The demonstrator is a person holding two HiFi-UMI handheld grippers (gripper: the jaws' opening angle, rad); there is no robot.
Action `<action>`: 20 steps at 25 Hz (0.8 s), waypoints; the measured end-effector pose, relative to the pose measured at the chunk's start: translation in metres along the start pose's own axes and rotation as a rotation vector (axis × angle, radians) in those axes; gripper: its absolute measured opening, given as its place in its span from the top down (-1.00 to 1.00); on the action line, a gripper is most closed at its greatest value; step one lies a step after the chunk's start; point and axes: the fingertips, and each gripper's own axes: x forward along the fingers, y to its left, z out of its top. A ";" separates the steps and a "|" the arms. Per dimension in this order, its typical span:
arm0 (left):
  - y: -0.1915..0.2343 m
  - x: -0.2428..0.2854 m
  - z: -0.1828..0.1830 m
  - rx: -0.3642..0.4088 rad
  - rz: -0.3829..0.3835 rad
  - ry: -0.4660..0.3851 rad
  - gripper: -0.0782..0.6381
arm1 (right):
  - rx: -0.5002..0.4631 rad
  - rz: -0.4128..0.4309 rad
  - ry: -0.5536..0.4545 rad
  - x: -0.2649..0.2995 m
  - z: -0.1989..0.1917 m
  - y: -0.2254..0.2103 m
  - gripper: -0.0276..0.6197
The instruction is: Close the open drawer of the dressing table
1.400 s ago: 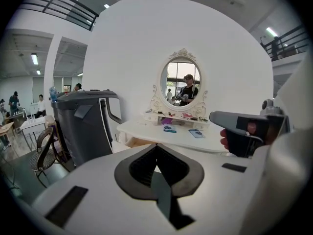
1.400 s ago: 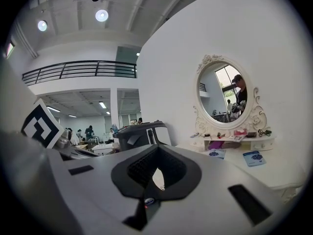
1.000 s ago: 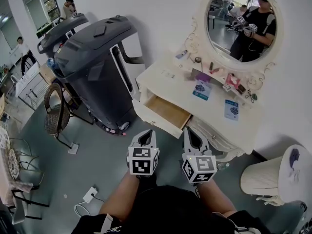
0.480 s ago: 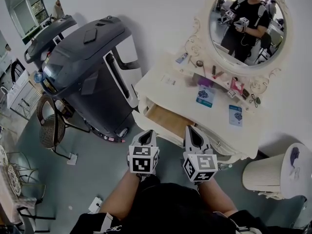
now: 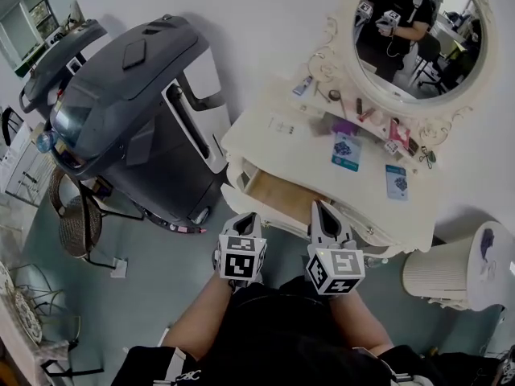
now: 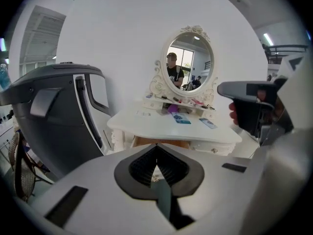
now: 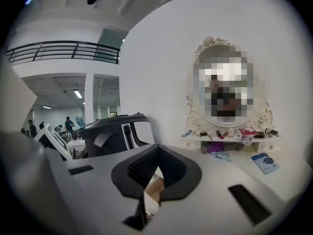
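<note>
Our left claw (image 5: 245,217) and right claw (image 5: 323,207) were closed, empty, before the open drawer (image 5: 278,196). We judged a square, even push best.

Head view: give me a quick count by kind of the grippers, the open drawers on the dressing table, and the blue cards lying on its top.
grippers: 2, left gripper and right gripper
open drawer: 1
blue cards: 2
Total: 5
</note>
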 end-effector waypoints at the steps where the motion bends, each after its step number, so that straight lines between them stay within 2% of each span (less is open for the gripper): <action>1: 0.002 0.005 -0.007 -0.003 -0.002 0.019 0.76 | -0.003 -0.003 0.011 0.002 -0.002 0.000 0.88; 6: 0.010 0.029 -0.041 -0.015 -0.033 0.100 0.75 | -0.008 -0.009 0.053 0.015 -0.011 -0.001 0.88; 12: 0.010 0.066 -0.084 -0.010 -0.055 0.194 0.50 | -0.011 -0.036 0.113 0.018 -0.028 -0.019 0.88; 16: 0.012 0.089 -0.112 -0.017 -0.050 0.252 0.42 | -0.024 -0.040 0.151 0.018 -0.036 -0.029 0.88; 20: 0.012 0.107 -0.126 -0.018 -0.032 0.286 0.42 | -0.037 -0.045 0.162 0.022 -0.034 -0.041 0.88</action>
